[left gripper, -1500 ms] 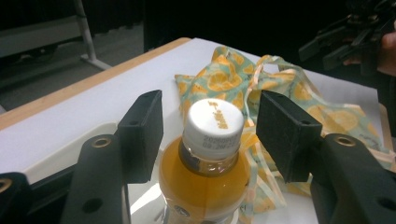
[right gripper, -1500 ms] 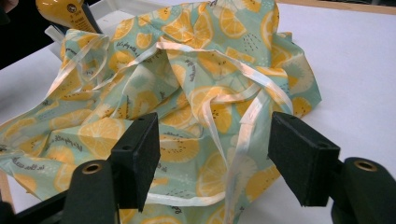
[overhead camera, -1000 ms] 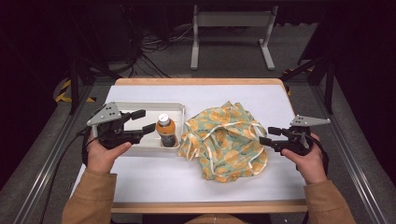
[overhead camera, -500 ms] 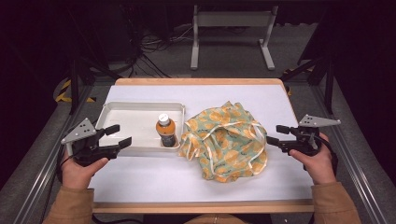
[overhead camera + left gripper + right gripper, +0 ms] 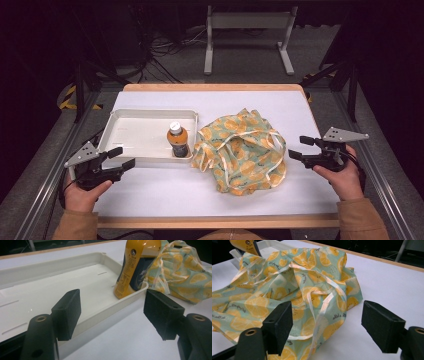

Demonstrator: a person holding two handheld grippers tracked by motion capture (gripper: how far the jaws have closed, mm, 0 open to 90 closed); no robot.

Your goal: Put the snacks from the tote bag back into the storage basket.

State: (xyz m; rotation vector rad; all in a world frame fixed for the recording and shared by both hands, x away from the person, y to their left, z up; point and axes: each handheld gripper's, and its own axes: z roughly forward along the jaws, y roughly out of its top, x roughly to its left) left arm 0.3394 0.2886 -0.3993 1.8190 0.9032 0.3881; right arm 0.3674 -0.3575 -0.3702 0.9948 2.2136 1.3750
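An orange drink bottle (image 5: 177,140) with a white cap stands upright in the right near corner of a white tray (image 5: 150,112). A crumpled lemon-print cloth bag (image 5: 245,150) with pale handles lies right of the tray. My left gripper (image 5: 124,158) is open near the tray's near-left edge, with nothing between its jaws, which have just been opening. The left gripper view looks past the left gripper (image 5: 113,308) at the tray (image 5: 50,267), the bottle (image 5: 132,270) and the bag (image 5: 185,272). My right gripper (image 5: 298,147) is open just right of the bag, its jaws just opening, holding nothing. In its own view the right gripper (image 5: 327,325) faces the bag (image 5: 299,277).
The table (image 5: 320,115) has a white top with a wooden edge. Metal rails (image 5: 50,170) run along both sides. A grey stand (image 5: 247,30) and cables lie on the floor beyond the far edge.
My left gripper has drawn back from beside the bottle over the tray, leftward and down toward the table's near-left edge. The right gripper has barely moved, with its jaws a little wider.
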